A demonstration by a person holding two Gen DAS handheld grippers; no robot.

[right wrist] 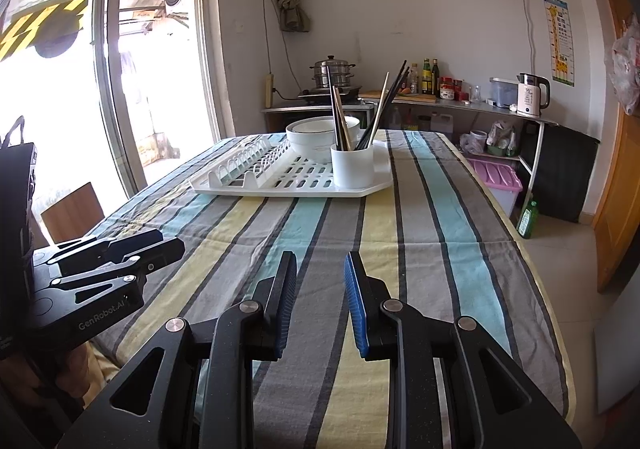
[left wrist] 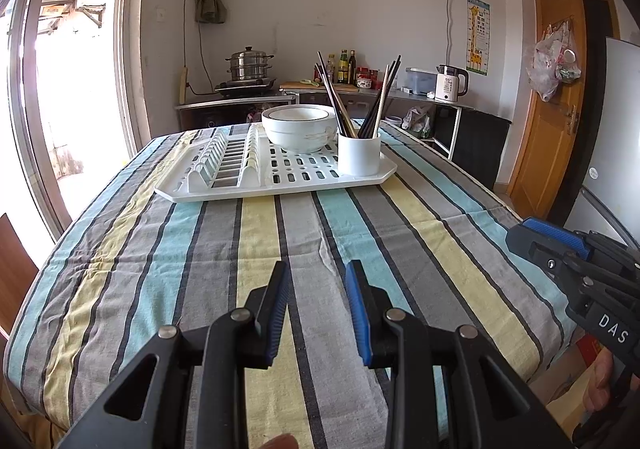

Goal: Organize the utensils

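A white drying rack tray [left wrist: 224, 191] [right wrist: 256, 189] lies at the far end of the striped table. On it stands a white cup [left wrist: 359, 155] [right wrist: 352, 165] holding several chopsticks [left wrist: 376, 105] [right wrist: 380, 109], beside stacked white bowls [left wrist: 300, 127] [right wrist: 312, 137]. My left gripper [left wrist: 318, 273] hovers over the near part of the cloth, jaws apart, nothing between them. My right gripper [right wrist: 320, 263] hovers likewise, open and empty. Each gripper shows from the side in the other's view: the right gripper [left wrist: 528, 235] and the left gripper [right wrist: 168, 241].
The striped tablecloth [left wrist: 280, 249] [right wrist: 400, 233] covers the table between the grippers and the tray. A glass door is at the left. A counter [left wrist: 360, 89] with a steamer pot, bottles and a kettle [left wrist: 450, 83] stands behind. A green bottle [right wrist: 528, 219] stands on the floor.
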